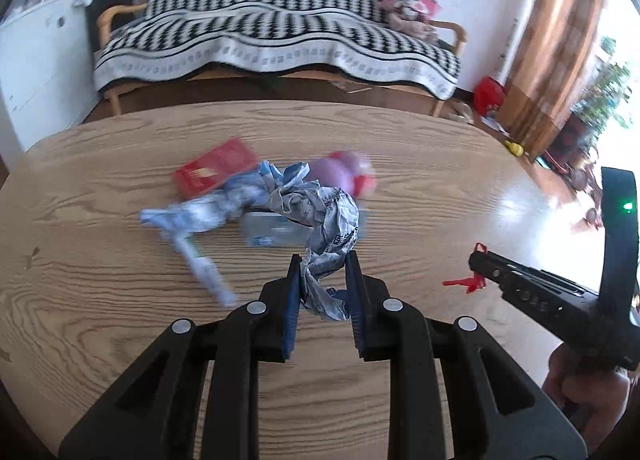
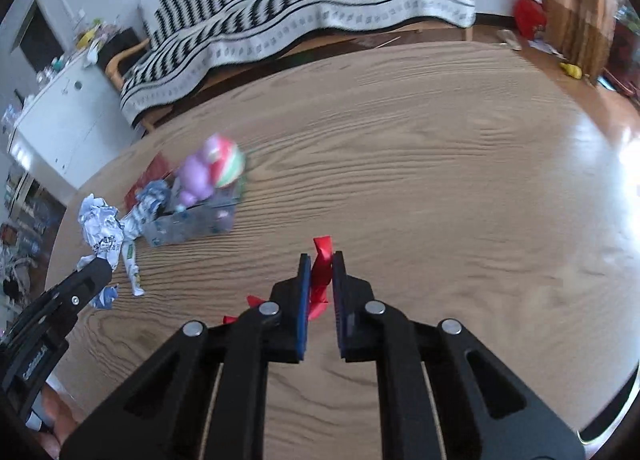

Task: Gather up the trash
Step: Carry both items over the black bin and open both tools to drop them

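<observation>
The left gripper (image 1: 323, 256) pinches a crumpled ball of white printed paper (image 1: 328, 227) between its blue pads, so the paper hangs above the round wooden table (image 1: 120, 320) and not on it. I think it is held up like this so it can be carried off as trash. The right gripper (image 2: 321, 256) has its jaws pressed close on a thin red twisted scrap (image 2: 322, 264), which sticks up past the tips. That scrap is small and floppy, so a tight pinch keeps it from slipping out. More trash waits in a heap near the middle of the table: a flat red packet (image 1: 214, 173), a crushed clear plastic box (image 2: 188, 225), a long white wrapper (image 1: 208, 274) and a purple and red lump (image 2: 214, 169) that is too blurry to name. The heap lies well apart from the right gripper. I see no bin in either view, so I cannot tell where the trash goes.
</observation>
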The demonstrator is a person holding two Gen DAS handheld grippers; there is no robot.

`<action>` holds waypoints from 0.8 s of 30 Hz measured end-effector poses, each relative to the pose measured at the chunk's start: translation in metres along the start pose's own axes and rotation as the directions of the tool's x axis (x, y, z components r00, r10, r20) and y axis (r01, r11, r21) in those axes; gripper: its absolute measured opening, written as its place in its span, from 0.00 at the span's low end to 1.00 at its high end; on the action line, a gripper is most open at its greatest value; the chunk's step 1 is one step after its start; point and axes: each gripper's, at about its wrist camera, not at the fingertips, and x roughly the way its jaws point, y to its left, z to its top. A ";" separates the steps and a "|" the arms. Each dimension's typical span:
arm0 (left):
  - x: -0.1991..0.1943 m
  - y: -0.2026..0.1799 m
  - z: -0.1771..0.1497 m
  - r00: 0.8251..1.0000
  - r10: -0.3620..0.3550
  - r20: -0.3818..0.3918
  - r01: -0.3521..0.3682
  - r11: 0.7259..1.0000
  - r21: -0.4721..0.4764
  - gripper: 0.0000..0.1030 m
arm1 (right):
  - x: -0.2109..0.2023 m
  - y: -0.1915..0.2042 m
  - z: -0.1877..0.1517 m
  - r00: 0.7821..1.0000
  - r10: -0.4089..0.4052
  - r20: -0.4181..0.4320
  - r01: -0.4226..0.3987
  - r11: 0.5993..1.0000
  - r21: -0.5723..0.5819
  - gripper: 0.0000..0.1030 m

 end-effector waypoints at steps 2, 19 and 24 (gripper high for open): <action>0.000 -0.023 -0.004 1.000 -0.031 0.001 0.031 0.999 0.030 0.21 | -0.020 -0.026 -0.004 0.999 -0.022 0.024 0.021 0.999 0.026 0.11; 0.003 -0.297 -0.076 0.931 -0.347 -0.114 0.362 0.840 0.404 0.21 | -0.166 -0.305 -0.117 0.949 -0.304 0.087 0.243 0.876 0.417 0.11; 0.005 -0.370 -0.119 0.892 -0.414 -0.180 0.445 0.744 0.498 0.21 | -0.190 -0.380 -0.173 0.924 -0.381 0.040 0.300 0.784 0.543 0.11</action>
